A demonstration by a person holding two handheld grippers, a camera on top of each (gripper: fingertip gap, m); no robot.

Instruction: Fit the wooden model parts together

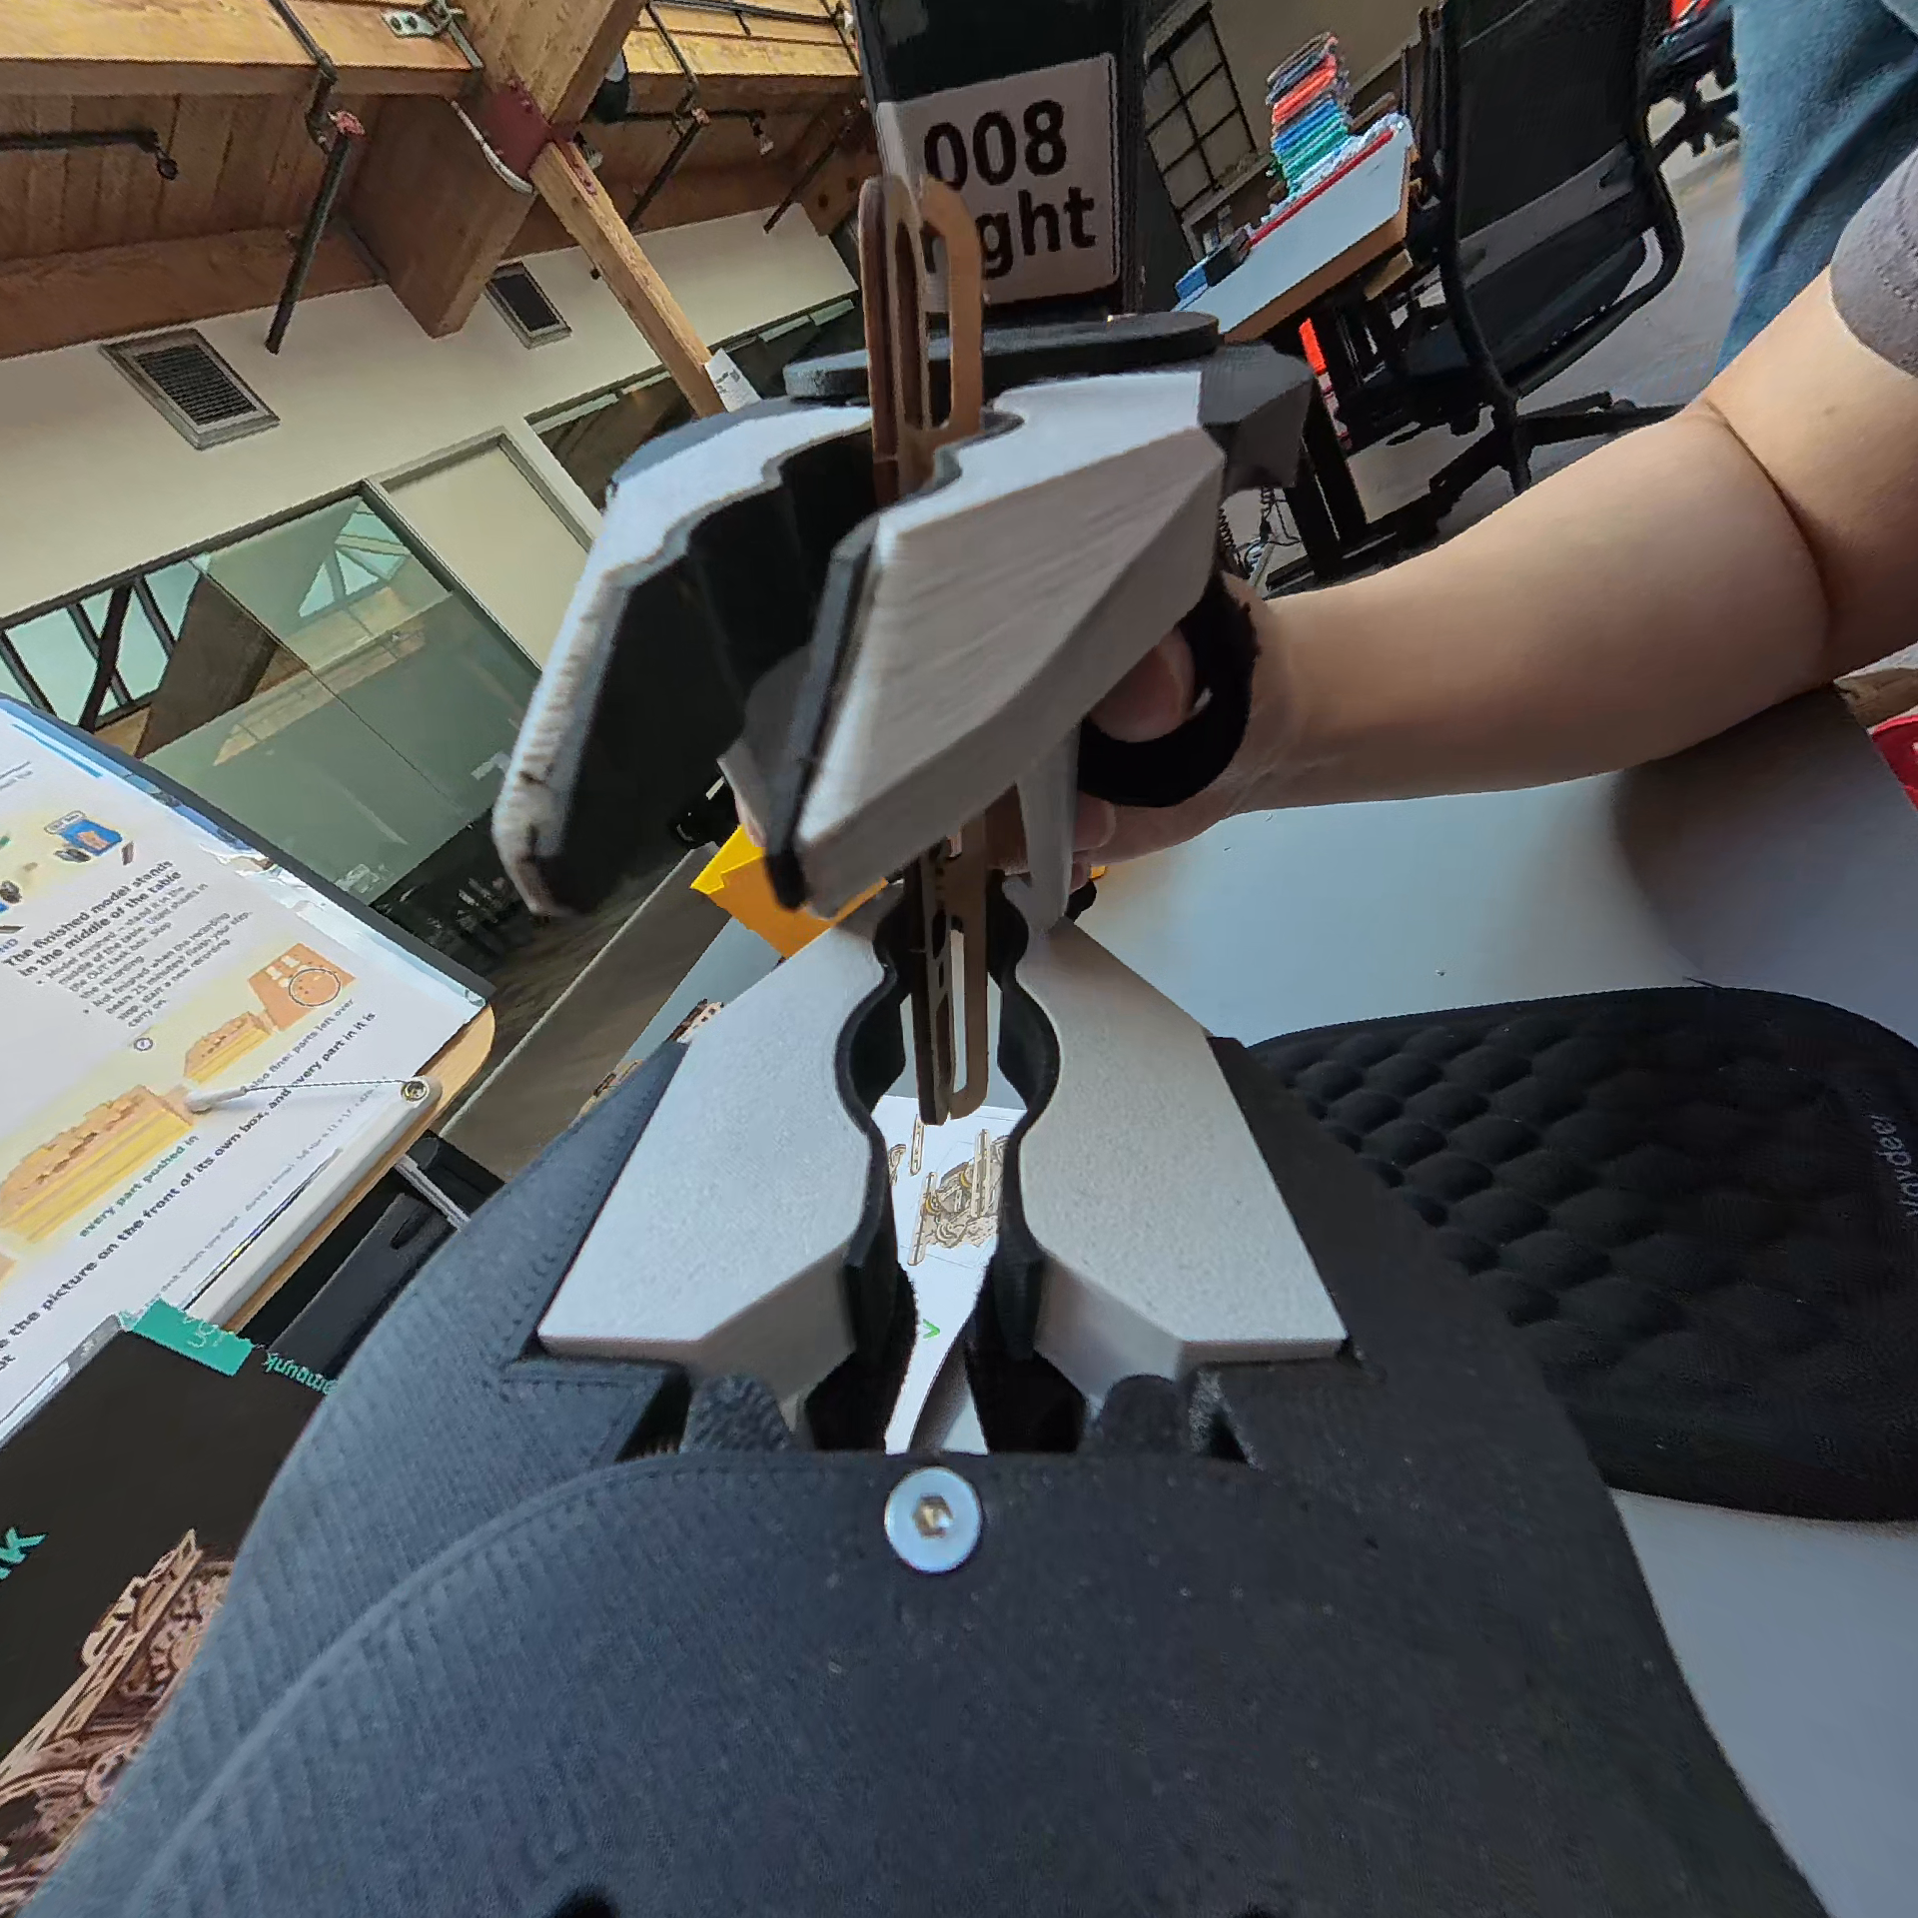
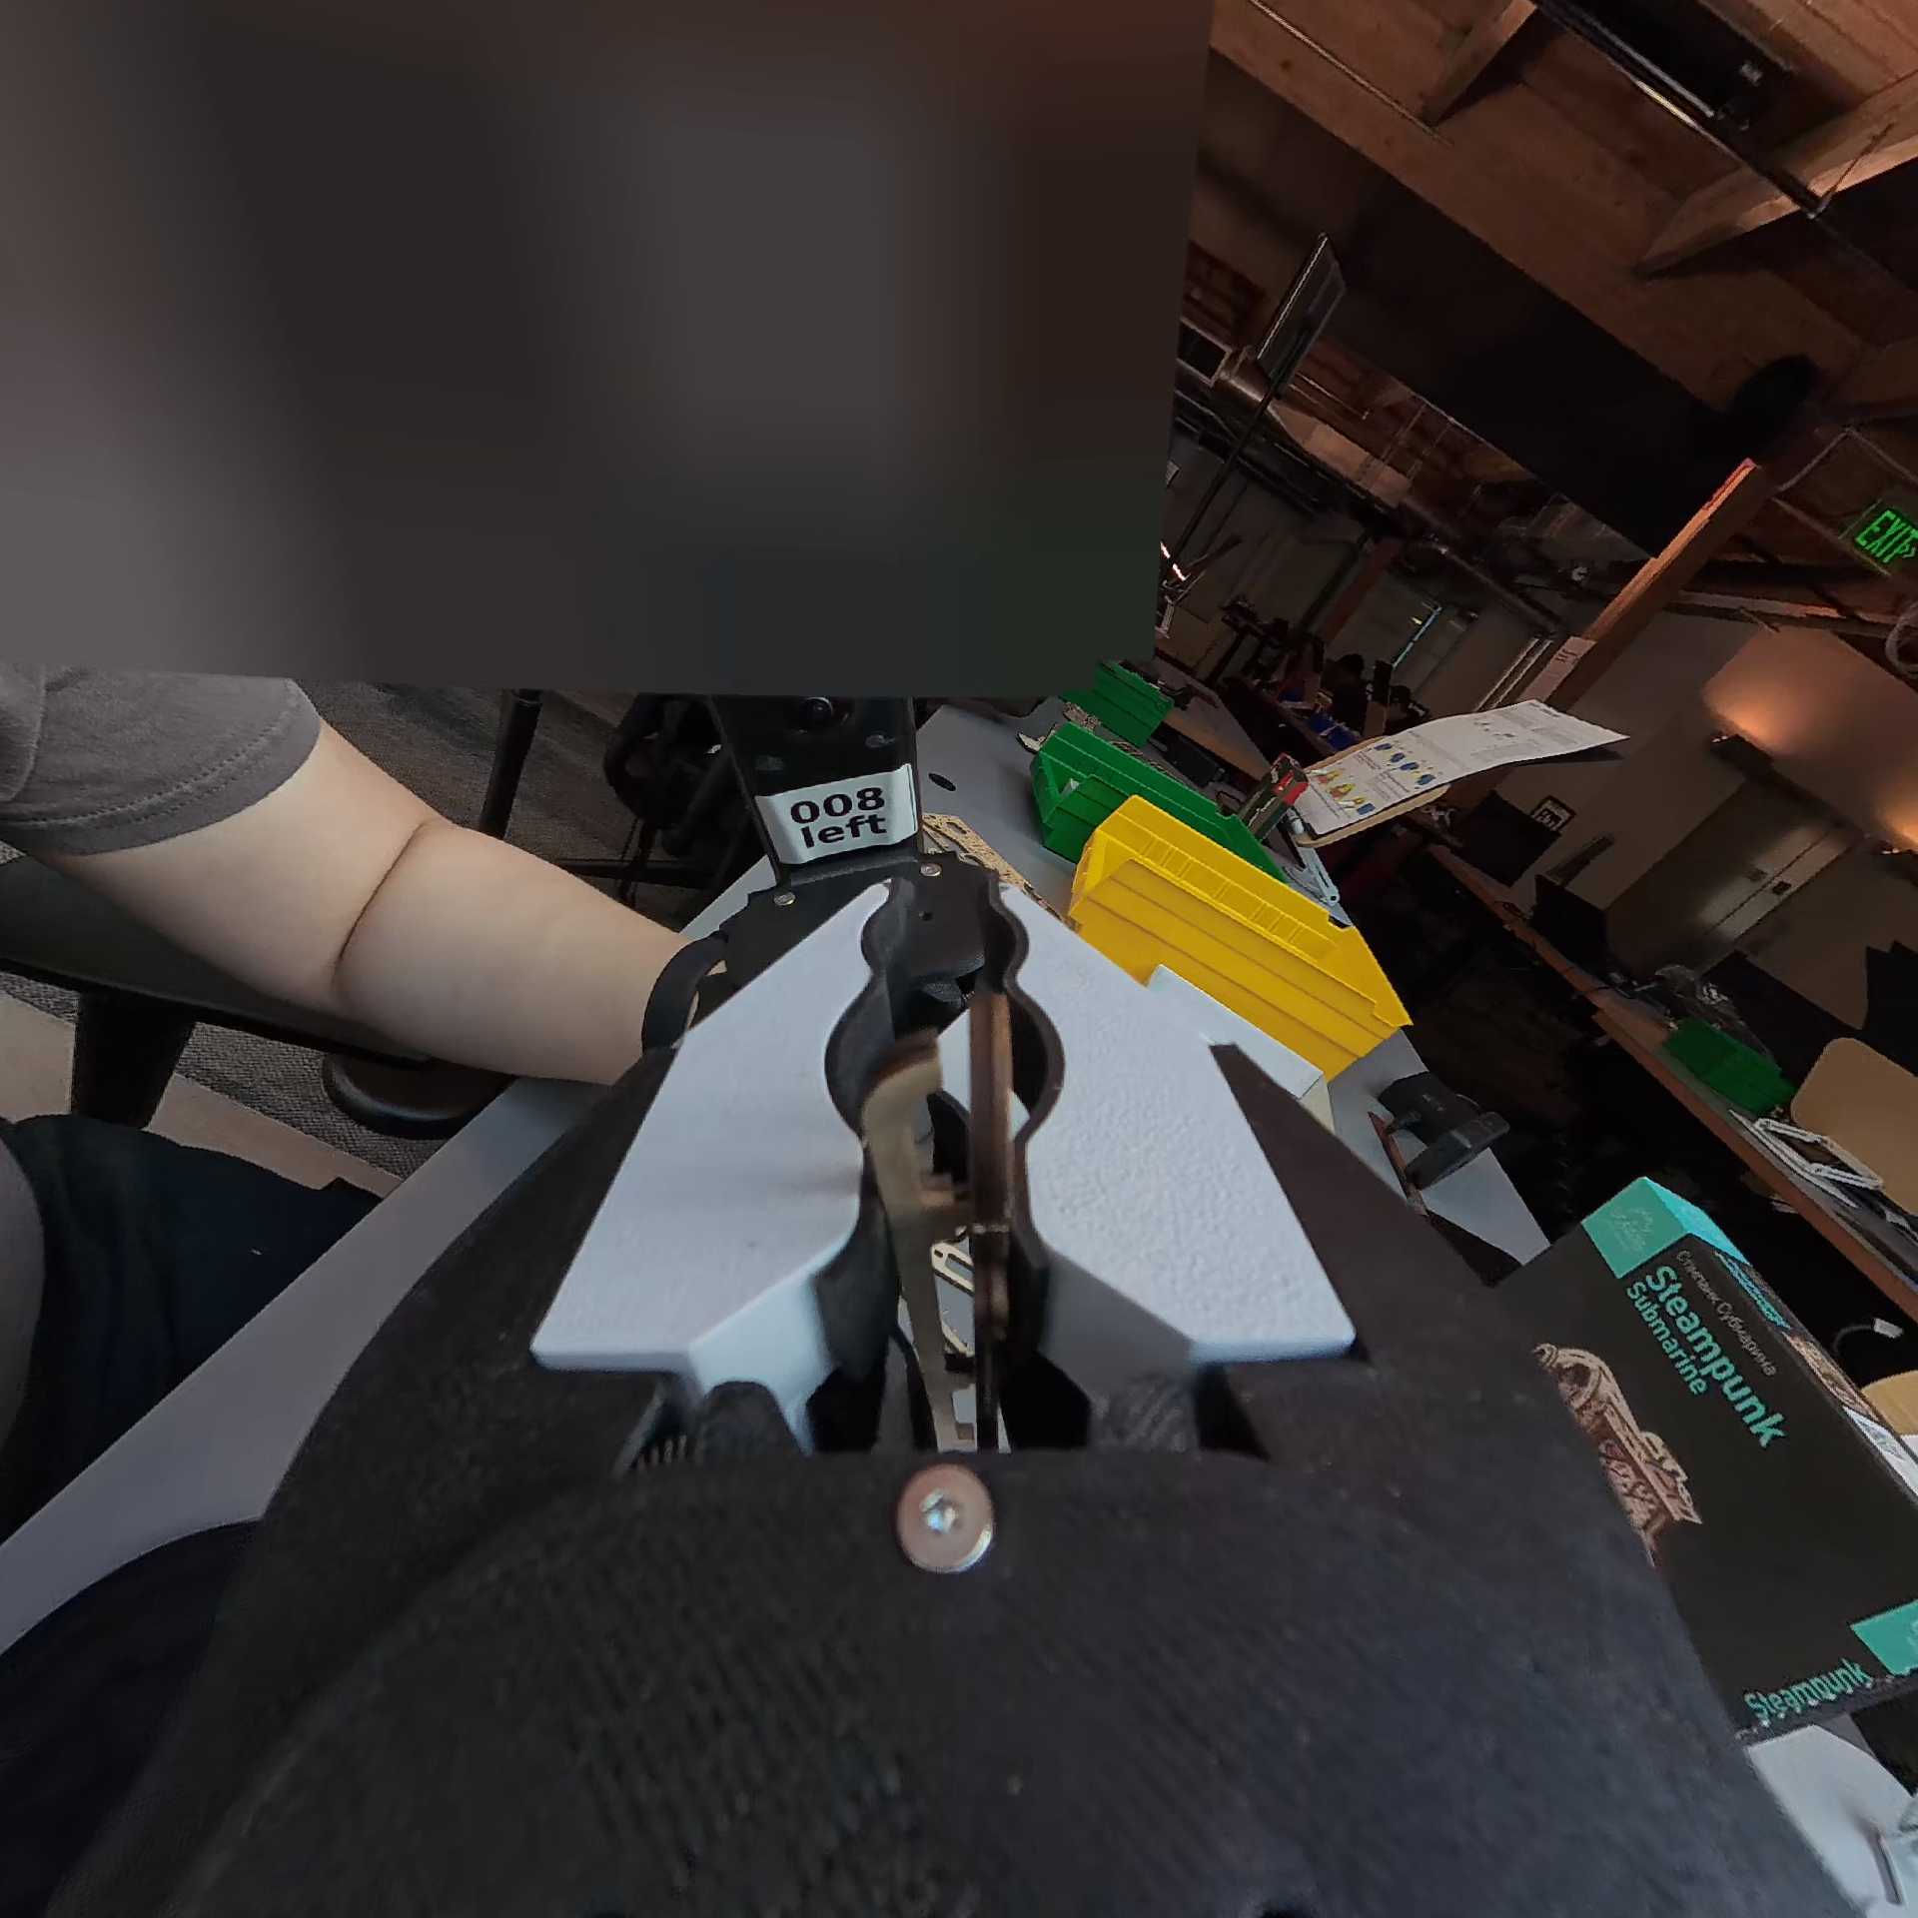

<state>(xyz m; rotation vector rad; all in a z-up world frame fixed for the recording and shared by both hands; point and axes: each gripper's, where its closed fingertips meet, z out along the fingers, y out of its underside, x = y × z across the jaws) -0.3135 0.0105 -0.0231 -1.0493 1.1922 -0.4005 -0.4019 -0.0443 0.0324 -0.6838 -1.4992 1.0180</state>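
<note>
Two thin wooden model parts [image 1: 950, 996] are held up in the air above the pale worktop [image 1: 1401, 913], between the two tools, which face each other tip to tip. The left tool [image 1: 950, 1022] is nearly closed, its white fingers [image 1: 747, 1162] pinching the lower end of the flat slotted strips. The right tool [image 1: 913, 623] is closed around the same strips higher up, with a slotted end [image 1: 919, 311] protruding beyond it. In the right wrist view, the right tool [image 2: 950, 1121] is seen closed on a dark strip [image 2: 991, 1152], beside which a paler notched piece [image 2: 901, 1131] is tilted. A yellow bin [image 2: 1225, 934] and green bins [image 2: 1100, 778] are set farther back on the worktop. A printed instruction sheet [image 1: 187, 1038] is propped at the left.
</note>
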